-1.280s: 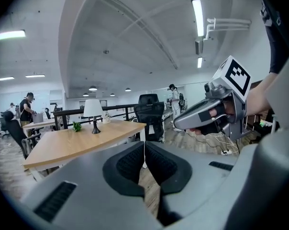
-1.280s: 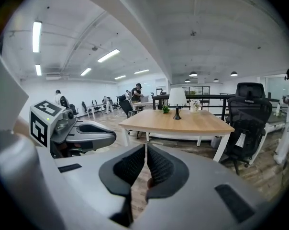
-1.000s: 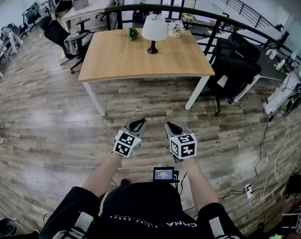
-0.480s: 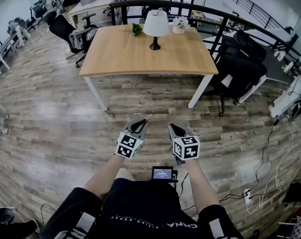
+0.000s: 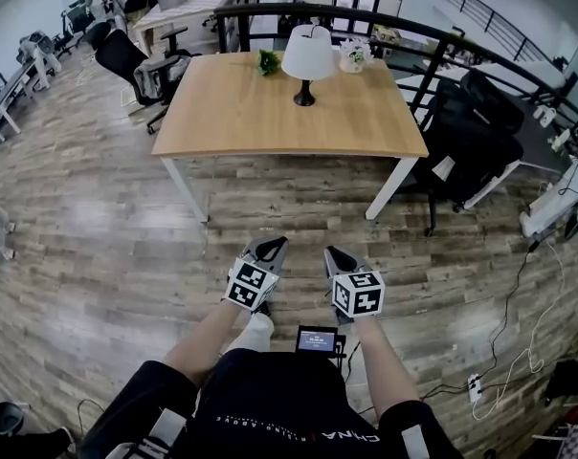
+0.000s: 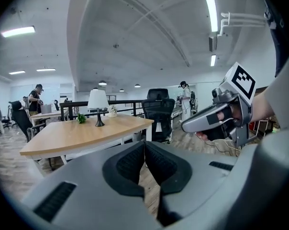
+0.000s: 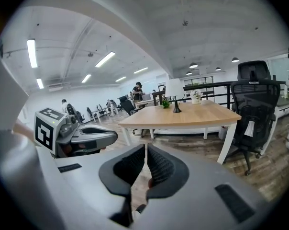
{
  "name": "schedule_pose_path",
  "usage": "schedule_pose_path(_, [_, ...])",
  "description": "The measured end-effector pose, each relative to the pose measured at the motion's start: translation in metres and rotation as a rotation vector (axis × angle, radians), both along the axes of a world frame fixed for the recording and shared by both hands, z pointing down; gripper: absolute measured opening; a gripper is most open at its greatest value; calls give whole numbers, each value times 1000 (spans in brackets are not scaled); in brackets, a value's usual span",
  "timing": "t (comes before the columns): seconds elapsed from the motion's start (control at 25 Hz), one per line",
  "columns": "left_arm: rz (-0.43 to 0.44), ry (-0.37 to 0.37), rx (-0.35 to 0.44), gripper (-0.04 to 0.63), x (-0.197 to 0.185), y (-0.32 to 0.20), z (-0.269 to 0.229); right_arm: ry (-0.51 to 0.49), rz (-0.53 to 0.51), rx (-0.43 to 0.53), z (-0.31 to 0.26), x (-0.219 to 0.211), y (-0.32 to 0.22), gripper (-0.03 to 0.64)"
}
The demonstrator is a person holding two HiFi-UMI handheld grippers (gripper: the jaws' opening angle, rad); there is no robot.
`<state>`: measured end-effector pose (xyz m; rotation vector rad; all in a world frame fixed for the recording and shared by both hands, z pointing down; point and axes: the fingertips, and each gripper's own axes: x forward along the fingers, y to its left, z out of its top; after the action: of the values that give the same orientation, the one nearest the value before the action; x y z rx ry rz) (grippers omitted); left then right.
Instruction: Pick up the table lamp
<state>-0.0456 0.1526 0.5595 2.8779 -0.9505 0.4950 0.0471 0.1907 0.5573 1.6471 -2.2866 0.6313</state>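
Observation:
The table lamp (image 5: 308, 57), white shade on a dark stem and base, stands near the far edge of the wooden table (image 5: 270, 118). It shows small in the left gripper view (image 6: 97, 103) and the right gripper view (image 7: 176, 104). My left gripper (image 5: 270, 248) and right gripper (image 5: 335, 254) hang side by side over the floor, well short of the table. Both are shut with nothing between the pads, as the left gripper's own jaws (image 6: 144, 145) and the right gripper's own jaws (image 7: 146, 147) show. Each gripper appears in the other's view.
A small green plant (image 5: 267, 62) and a white flower pot (image 5: 353, 57) flank the lamp. A black railing runs behind the table. Black office chairs stand at its right (image 5: 471, 132) and back left (image 5: 126, 60). Cables and a power strip (image 5: 477, 361) lie on the floor at right.
The person has stepped toward the table, which now sits closer and lower in the head view. Both grippers have dropped slightly and stayed shut.

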Motion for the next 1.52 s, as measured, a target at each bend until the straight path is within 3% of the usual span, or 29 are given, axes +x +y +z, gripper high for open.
schedule_pose_path(0.32, [86, 33, -25, 20, 19, -106, -7, 30, 72, 6, -17, 15, -104, 41])
schedule_pose_path(0.52, [139, 18, -37, 20, 12, -163, -3, 29, 113, -21, -11, 9, -160, 41])
schedule_pose_path(0.76, [107, 50, -85, 20, -15, -226, 4, -6, 150, -30, -9, -7, -218, 41])
schedule_pose_path(1.0, [119, 52, -119, 20, -18, -256, 17, 2, 146, -55, 0, -9, -254, 41])
schedule_pose_path(1.24, [123, 39, -153, 20, -6, -287, 35, -12, 147, -83, 15, 4, -288, 41])
schedule_pose_path(1.52, [105, 24, -126, 20, 25, -358, 34, -18, 106, -69, 21, 34, -370, 41])
